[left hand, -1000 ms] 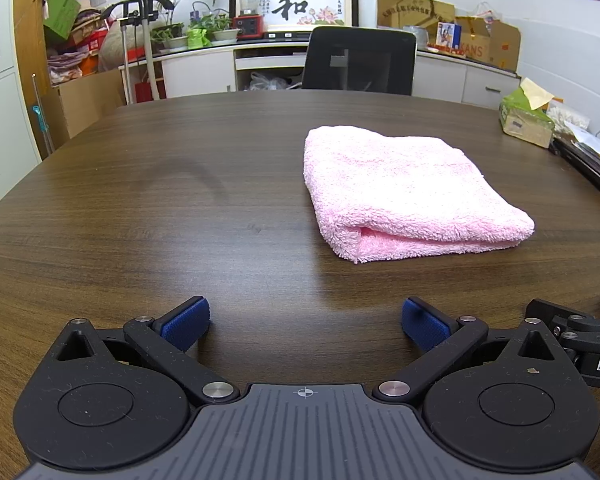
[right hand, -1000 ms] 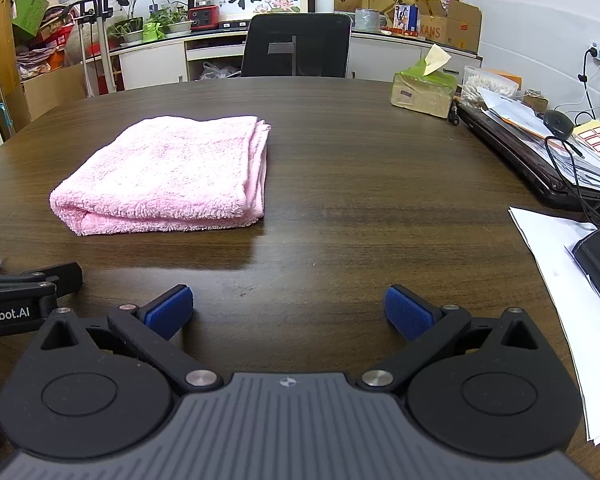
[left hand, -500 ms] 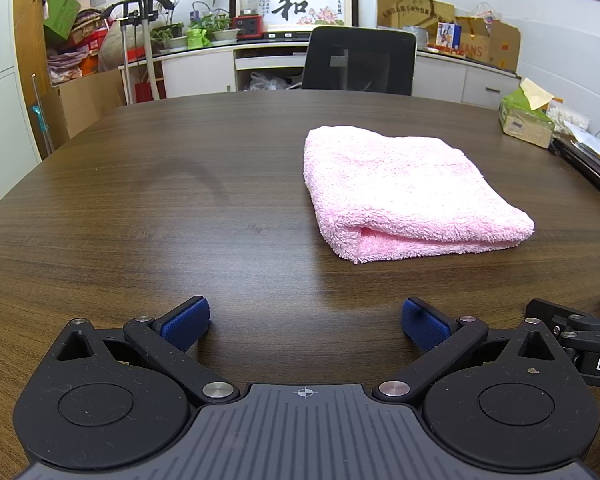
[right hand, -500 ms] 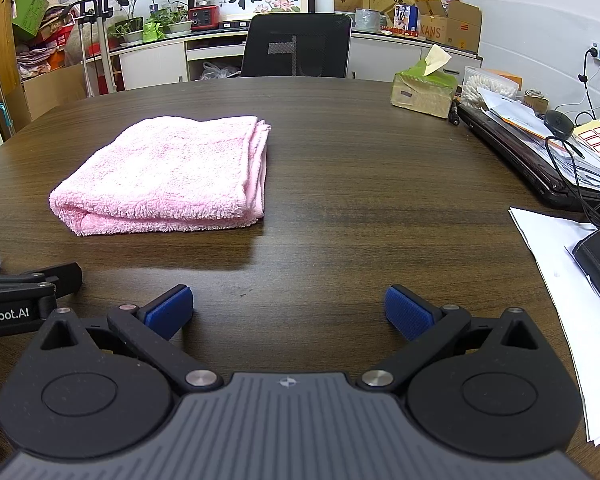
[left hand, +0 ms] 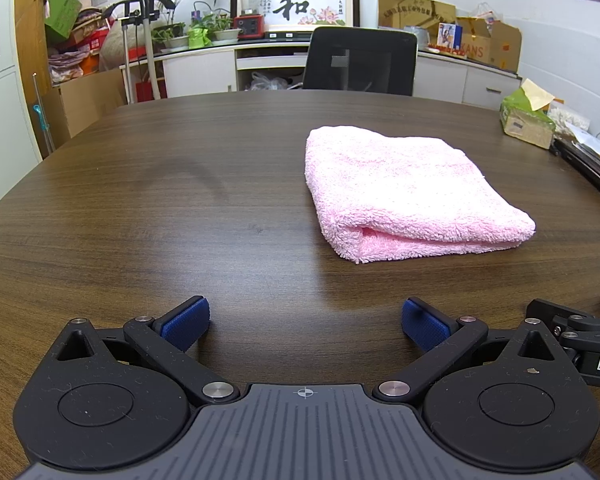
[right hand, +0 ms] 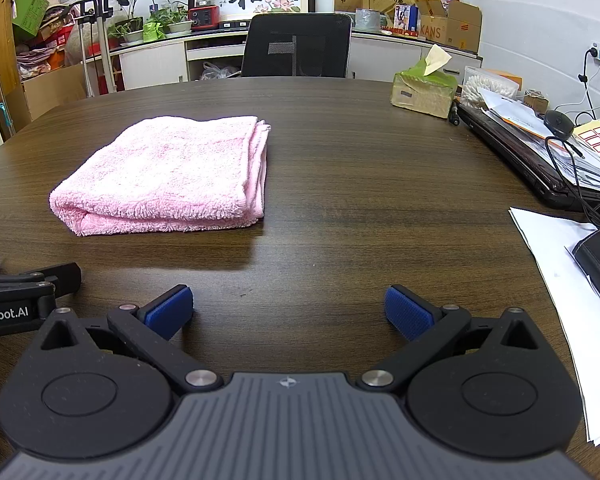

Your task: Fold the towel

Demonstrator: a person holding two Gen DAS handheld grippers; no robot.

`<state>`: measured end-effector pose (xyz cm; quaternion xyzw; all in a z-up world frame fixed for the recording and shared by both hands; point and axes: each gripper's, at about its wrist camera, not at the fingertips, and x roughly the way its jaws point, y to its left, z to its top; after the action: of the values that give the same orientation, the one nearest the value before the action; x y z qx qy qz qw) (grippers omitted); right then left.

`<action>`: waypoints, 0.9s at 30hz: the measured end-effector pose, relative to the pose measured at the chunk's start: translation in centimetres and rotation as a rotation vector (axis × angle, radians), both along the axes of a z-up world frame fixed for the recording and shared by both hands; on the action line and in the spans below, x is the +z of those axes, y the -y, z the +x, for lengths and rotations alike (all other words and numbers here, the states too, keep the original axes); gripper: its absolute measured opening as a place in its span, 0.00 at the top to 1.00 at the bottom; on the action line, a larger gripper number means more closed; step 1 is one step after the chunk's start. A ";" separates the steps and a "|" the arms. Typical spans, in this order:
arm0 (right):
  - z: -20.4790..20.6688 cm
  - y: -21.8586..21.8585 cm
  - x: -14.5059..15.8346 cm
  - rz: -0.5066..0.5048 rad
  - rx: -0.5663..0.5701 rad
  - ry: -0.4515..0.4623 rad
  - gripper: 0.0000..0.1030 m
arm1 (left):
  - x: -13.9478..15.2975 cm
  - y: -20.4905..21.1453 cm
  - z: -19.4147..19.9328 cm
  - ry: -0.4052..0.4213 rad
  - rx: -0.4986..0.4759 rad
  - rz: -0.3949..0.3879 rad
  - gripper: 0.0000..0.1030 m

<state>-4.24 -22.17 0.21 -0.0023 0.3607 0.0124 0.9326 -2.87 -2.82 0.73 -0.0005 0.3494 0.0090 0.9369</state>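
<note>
A pink towel (left hand: 404, 192) lies folded into a thick rectangle on the dark wooden table (left hand: 180, 200). In the right wrist view the same towel (right hand: 172, 176) sits to the left and ahead, its layered edges facing right. My left gripper (left hand: 305, 322) is open, low near the table's front edge, with the towel ahead and to its right. My right gripper (right hand: 288, 308) is open too, and nothing is between its blue pads (right hand: 408, 312). Each gripper shows at the edge of the other's view. Neither touches the towel.
A black office chair (left hand: 360, 60) stands at the table's far side. A green tissue box (right hand: 424, 88), a laptop (right hand: 532, 160) with papers and cables, and white sheets (right hand: 560, 280) crowd the right side. Cabinets with plants and boxes line the back wall.
</note>
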 end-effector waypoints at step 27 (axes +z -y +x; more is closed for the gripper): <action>0.0 0.0 0.0 0.000 0.000 0.000 0.00 | -0.1 -0.3 0.1 0.000 -0.010 0.003 0.00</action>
<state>-4.23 -22.18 0.21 -0.0022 0.3608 0.0124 0.9326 -2.82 -2.53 0.66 0.0027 0.3494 0.0050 0.9369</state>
